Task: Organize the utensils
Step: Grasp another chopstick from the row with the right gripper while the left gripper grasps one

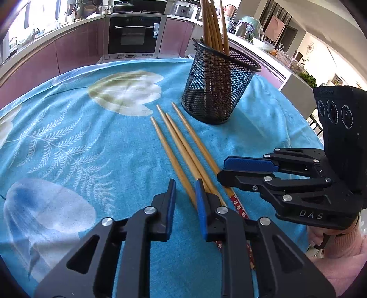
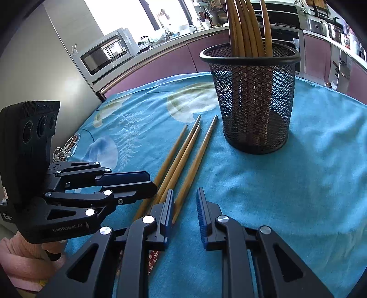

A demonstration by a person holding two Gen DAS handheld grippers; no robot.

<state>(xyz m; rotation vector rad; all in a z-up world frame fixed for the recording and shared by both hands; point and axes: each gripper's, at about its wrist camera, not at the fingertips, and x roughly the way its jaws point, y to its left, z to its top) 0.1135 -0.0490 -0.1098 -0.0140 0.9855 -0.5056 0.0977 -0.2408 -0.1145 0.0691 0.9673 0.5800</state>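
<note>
Behind left hand-held gripper (image 1: pixel 185 201), chopstick handles (image 1: pixel 238 208).

Bright daylight, pouring from blown-out windows (image 2: pixel 128 16) behind the mesh holder (image 2: pixel 250 96). Soft shadow beside the holder's base on the blue cloth (image 2: pixel 298 183). Sharp near the holder; strong fisheye bending and dark vignette toward corners.

Loose chopsticks (image 1: pixel 183 151) on blue cloth (image 1: pixel 68 137), centre frame: four. Mesh cup (image 1: pixel 218 84), upper right: one, holding about five more chopsticks (image 1: pixel 212 23).
</note>
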